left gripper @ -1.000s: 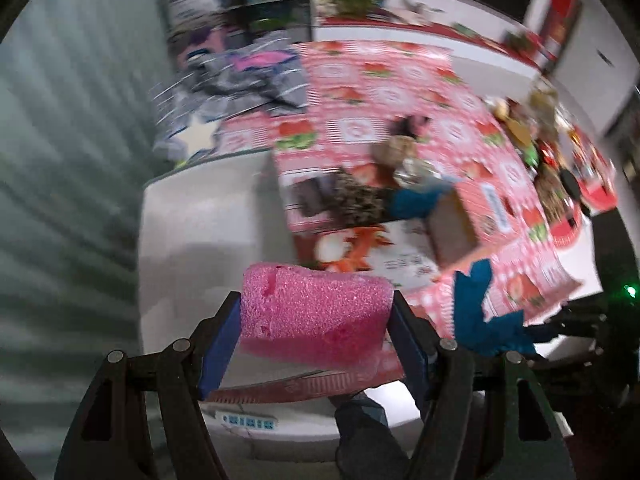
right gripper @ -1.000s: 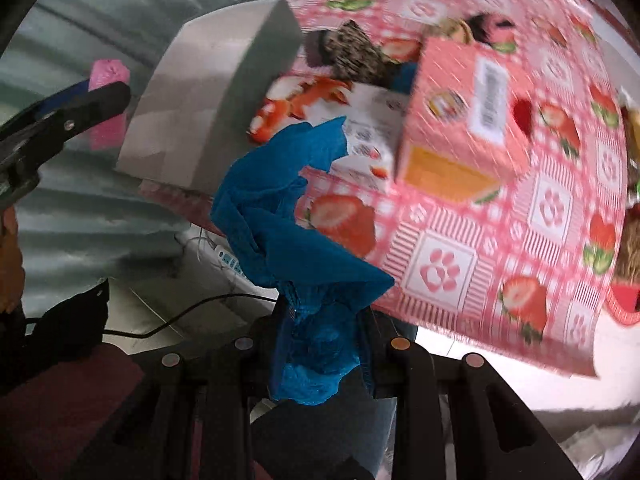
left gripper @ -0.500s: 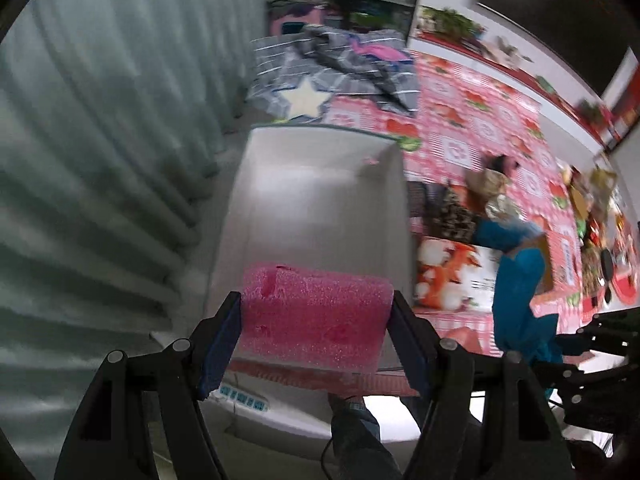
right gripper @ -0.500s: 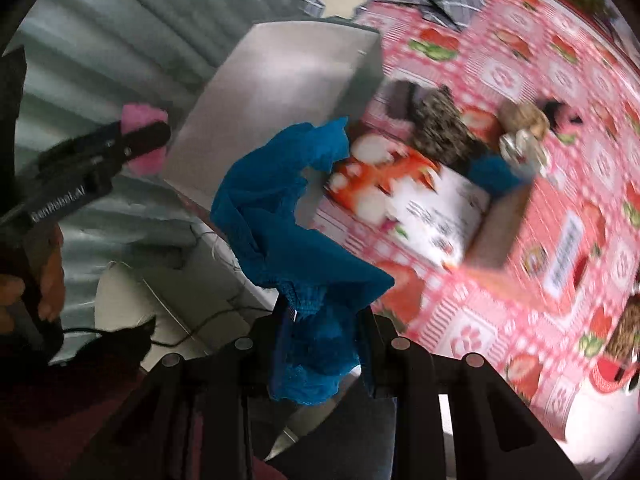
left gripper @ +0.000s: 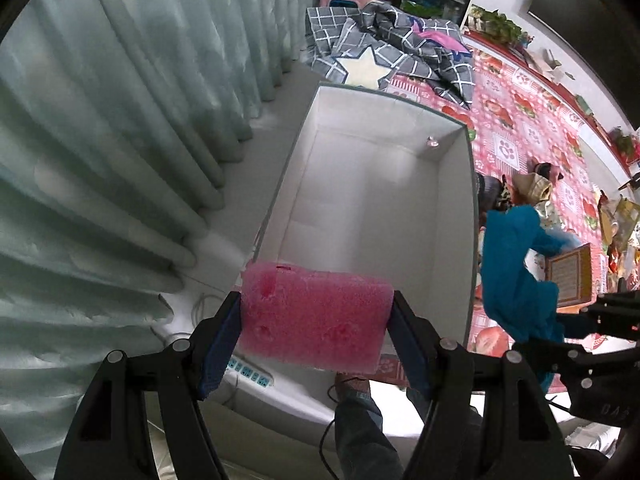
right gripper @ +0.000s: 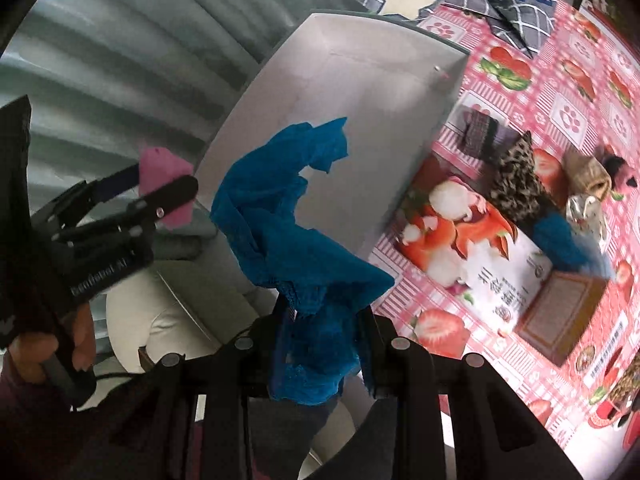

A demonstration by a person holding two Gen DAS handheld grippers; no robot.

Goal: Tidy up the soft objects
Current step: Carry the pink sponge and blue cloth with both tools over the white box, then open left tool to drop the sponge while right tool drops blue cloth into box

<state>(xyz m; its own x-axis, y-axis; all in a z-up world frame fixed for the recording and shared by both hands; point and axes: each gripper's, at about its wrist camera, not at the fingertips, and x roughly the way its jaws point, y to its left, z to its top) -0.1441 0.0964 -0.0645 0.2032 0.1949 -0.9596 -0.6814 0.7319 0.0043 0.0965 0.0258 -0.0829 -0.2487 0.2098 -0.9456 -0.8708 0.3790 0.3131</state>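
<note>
A person is holding 2 claws above a white storage box that is standing at the curtain-side edge of a surface covered by a strawberry-print cloth. The left claw is gripping a pink foam block by its 2 short ends, just over the box's near rim. The right claw is pinched nearly closed on a bunched blue lace cloth, hanging off the box's cloth-side wall in the left wrist view.

Judging by the task, both pieces are heading into the box, which is showing only bare white floor and walls. A clean drop is calling for each claw to be carried inward past the rim, lowered into the cavity, then opened; the block is sitting so close to the near wall that releasing here risks it catching the edge. The 2 claws are working close together, so going 1 at a time looks safer.

The foam is coarse, open-celled and rectangular, with small pits on its face; it should land flat but could bounce. The lace is thin, limp and frilled, likely to snag on the fingers. Further soft items, among them a leopard-print piece, are waiting by a printed carton. A checked blanket with a star is lying at the far edge.
</note>
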